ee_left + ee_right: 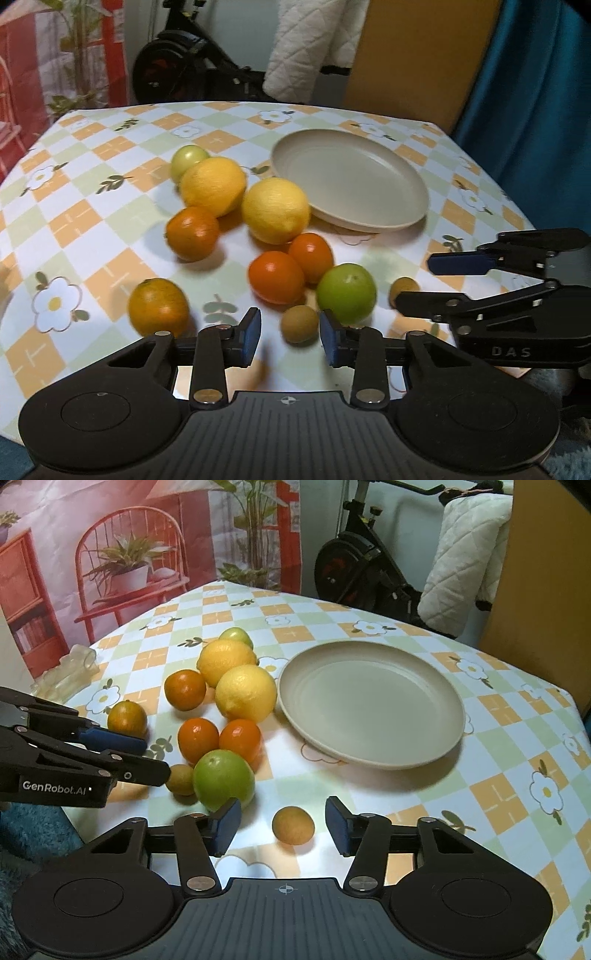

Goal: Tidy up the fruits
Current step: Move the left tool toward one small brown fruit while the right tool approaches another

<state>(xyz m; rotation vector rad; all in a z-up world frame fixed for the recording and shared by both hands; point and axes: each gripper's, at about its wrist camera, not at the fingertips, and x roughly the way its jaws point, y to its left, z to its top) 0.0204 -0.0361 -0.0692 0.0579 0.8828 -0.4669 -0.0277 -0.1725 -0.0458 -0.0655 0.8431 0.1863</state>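
A beige plate (369, 701) stands bare on the checked tablecloth, with a cluster of fruit to its left: two yellow lemons (245, 692), several oranges (197, 738) and a green apple (223, 779). My right gripper (282, 825) is open around a small brown fruit (293, 825) that lies on the cloth, with a gap on both sides. My left gripper (290, 334) is open too, and a second small brown fruit (299, 324) lies between its blue pads (251, 332), next to the green apple (346, 292). Each gripper shows in the other's view, low over the table's near edge.
A pale green fruit (187, 158) sits at the back of the cluster and a lone orange (158, 306) at the near left. A clear plastic object (66, 675) lies at the table's left edge. An exercise bike (354, 565) and a quilted white cloth (461, 561) stand behind the table.
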